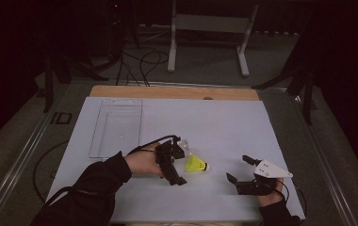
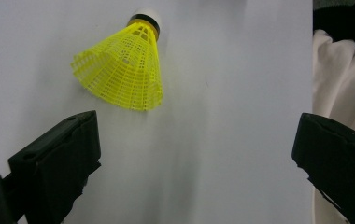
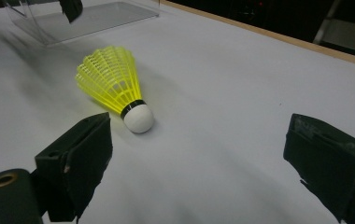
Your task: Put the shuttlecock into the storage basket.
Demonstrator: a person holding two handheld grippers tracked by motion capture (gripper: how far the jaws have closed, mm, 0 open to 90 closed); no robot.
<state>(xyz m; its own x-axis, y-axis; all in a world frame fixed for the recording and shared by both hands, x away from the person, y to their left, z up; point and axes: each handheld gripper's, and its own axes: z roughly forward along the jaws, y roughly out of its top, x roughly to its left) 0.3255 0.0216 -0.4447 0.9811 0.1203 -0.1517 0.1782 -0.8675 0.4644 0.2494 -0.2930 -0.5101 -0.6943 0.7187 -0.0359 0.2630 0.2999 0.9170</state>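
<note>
A yellow plastic shuttlecock (image 1: 196, 165) with a white cork tip lies on its side on the white sheet (image 1: 215, 117), between my two grippers. My left gripper (image 1: 182, 164) is open just left of it, jaws wide apart, with the skirt a little ahead of them. In the left gripper view the shuttlecock (image 2: 122, 70) lies ahead and to the left of the open gripper (image 2: 194, 135). My right gripper (image 1: 238, 168) stands open to its right, with a gap of bare sheet between. In the right gripper view the shuttlecock (image 3: 112, 81) points its cork toward the empty gripper (image 3: 196, 135).
A clear plastic tray (image 1: 116, 127) lies empty on the sheet's far left; the same tray (image 3: 87, 16) appears at the top of the right gripper view. The wooden table edge (image 1: 172, 92) runs along the back. Pale fabric (image 2: 339, 70) lies beyond the sheet's edge.
</note>
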